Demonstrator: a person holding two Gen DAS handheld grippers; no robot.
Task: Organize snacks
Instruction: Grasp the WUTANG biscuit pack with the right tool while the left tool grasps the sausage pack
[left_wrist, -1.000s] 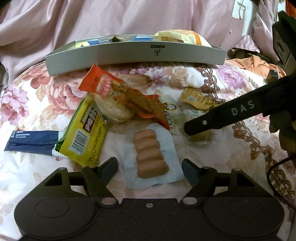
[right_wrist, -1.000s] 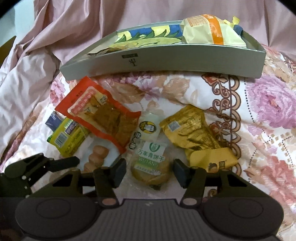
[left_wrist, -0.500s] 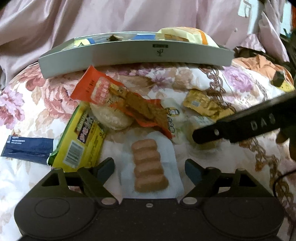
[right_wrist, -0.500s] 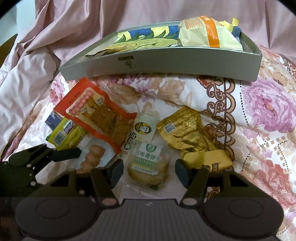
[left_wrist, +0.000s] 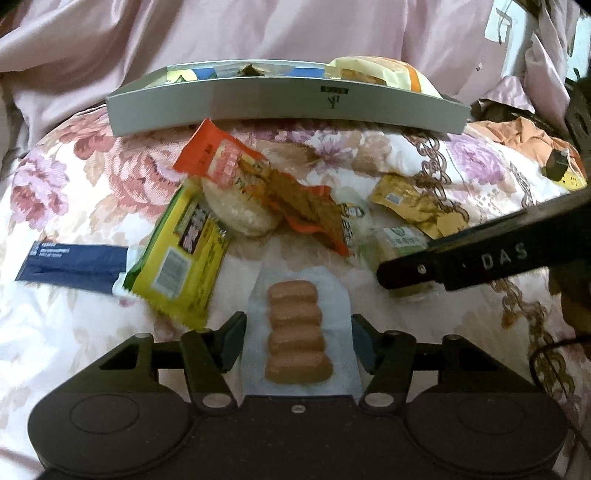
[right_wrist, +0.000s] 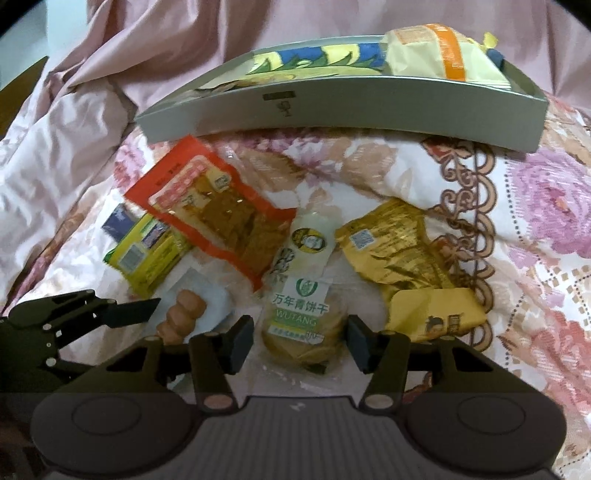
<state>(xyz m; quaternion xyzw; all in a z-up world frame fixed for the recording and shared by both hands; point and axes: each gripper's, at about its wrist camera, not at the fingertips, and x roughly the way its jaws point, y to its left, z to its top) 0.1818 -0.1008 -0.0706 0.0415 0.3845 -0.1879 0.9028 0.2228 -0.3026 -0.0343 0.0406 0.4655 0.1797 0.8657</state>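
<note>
Surface: floral quilted bedspread (right_wrist: 517, 229) in pink, white and brown, with plain pink satin cloth (left_wrist: 258, 33) bunched behind it.
Tray: long grey cardboard tray (right_wrist: 332, 110) at the far edge of the bedspread, already holding a pale yellow bag with an orange stripe (right_wrist: 439, 51) at its right end and a blue-and-yellow printed packet (right_wrist: 314, 59) beside it.
Loose snacks: red-orange pouch of brown strips (right_wrist: 218, 203) nearest the tray; yellow-green wrapped bar (left_wrist: 184, 254) and dark blue sachet (left_wrist: 74, 264) to its left; round pale rice cake (left_wrist: 236, 210) partly under the red-orange pouch; small cream sachet with a round face logo (right_wrist: 312, 240); crinkled gold foil packets (right_wrist: 402, 254) to the right.
Left gripper (left_wrist: 297, 339): fingers spread wide, one on each side of the clear sealed pack of four small brown sausages (left_wrist: 297, 332), which lies flat on the bedspread; contact with the pack's edges cannot be told.
Right gripper (right_wrist: 299, 339): fingers spread, either side of the clear-wrapped round biscuit with a green-and-white label (right_wrist: 301, 328), not pinching it.
Grippers together: side by side, close, the left one's finger reaching beside the sausage pack in the right wrist view.
</note>
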